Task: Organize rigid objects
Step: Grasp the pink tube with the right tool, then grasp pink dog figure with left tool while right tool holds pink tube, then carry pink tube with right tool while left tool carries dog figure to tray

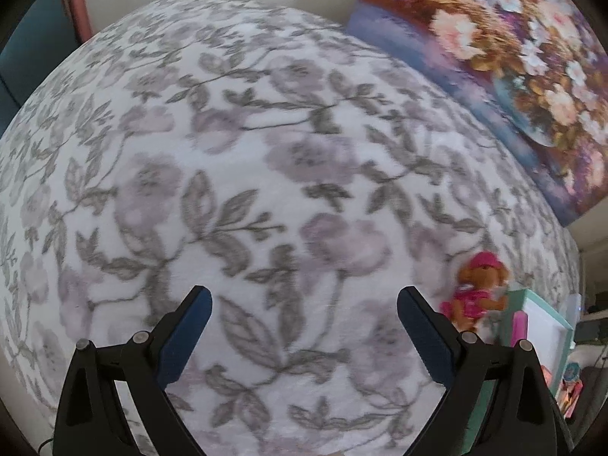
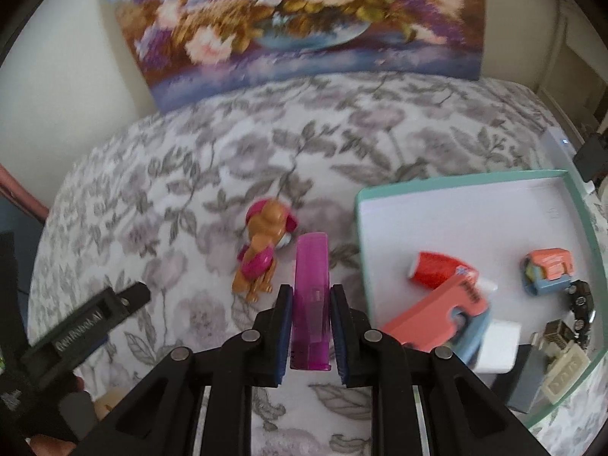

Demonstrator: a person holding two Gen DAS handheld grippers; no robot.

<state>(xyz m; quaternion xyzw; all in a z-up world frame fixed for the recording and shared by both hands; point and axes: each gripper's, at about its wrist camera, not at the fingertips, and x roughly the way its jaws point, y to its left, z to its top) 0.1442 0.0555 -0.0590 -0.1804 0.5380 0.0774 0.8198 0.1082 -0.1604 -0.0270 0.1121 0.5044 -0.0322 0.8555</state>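
**A:** Which step was in hand?

**B:** The carrying step, by the look of it. The right gripper (image 2: pixel 311 326) had its jaws clamped on a translucent magenta lighter (image 2: pixel 311 296), held lengthwise with its far end pointing toward twelve o'clock, above the floral bedspread (image 2: pixel 197 174).

**A:** And where was it bound?

**B:** Most likely the teal-rimmed tray (image 2: pixel 585 205) at about three o'clock of the gripper. It already held a red tube (image 2: pixel 433 269), a coral holder (image 2: pixel 437 319), a small orange and blue toy (image 2: pixel 547 269) and other small pieces that were too blurred to name.

**A:** What did the next move call for?

**B:** A swing rightward over the near rim, then a release onto bare tray floor, clear of the coral holder.

**A:** And the left gripper (image 1: pixel 304 338)?

**B:** Its jaws stood wide apart, holding nothing, over bare bedspread. The dog figurine (image 1: pixel 475 288) lay at its two o'clock, just beside the tray, and seemed the next candidate.
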